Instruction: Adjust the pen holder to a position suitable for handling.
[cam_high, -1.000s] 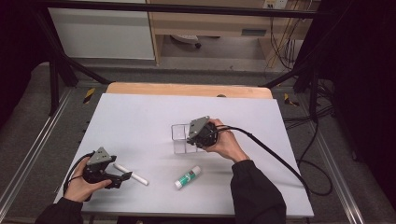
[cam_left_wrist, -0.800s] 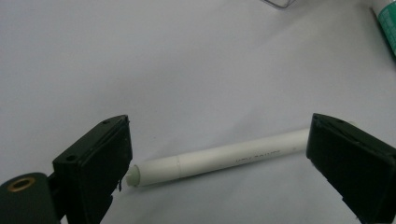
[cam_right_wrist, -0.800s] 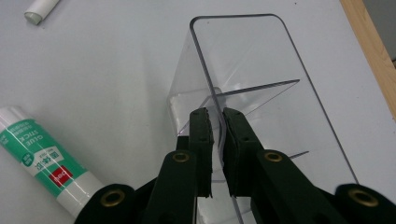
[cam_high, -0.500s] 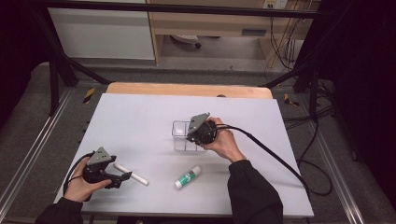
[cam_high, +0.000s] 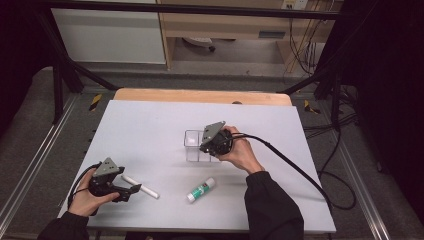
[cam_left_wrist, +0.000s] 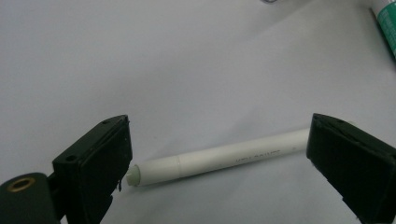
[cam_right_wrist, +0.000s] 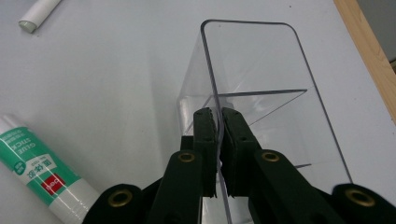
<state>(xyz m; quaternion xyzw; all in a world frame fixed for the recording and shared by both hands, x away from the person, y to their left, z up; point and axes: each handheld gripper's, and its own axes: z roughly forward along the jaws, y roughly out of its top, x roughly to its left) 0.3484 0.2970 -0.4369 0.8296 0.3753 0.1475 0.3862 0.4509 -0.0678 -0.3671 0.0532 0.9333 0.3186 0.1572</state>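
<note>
So, high view: left gripper (cam_high: 131, 190) sits low on the white table (cam_high: 150, 125), jaws spread, with one white pen (cam_high: 140, 186) lying just at its tips; whether it touches them is too small to tell. Right gripper (cam_high: 206, 146) is at the near wall of the one clear box (cam_high: 192, 142), its jaw tips hidden behind its own body and the hand. One glue stick (cam_high: 201, 190) lies between the two grippers, apart from both. Left gripper view: jaws wide apart, pen (cam_left_wrist: 219, 157) flat on the table between them, capped end just beside the left jaw, far end cut off behind the right jaw; glue stick (cam_left_wrist: 386, 23) clipped at the top right corner. Right gripper view: jaws pressed together on the box's (cam_right_wrist: 261, 60) thin side wall, one jaw inside, one outside; inner divider visible. Glue stick (cam_right_wrist: 39, 170) lies left of the jaws, label readable; pen tip (cam_right_wrist: 37, 13) cut off top left.
</note>
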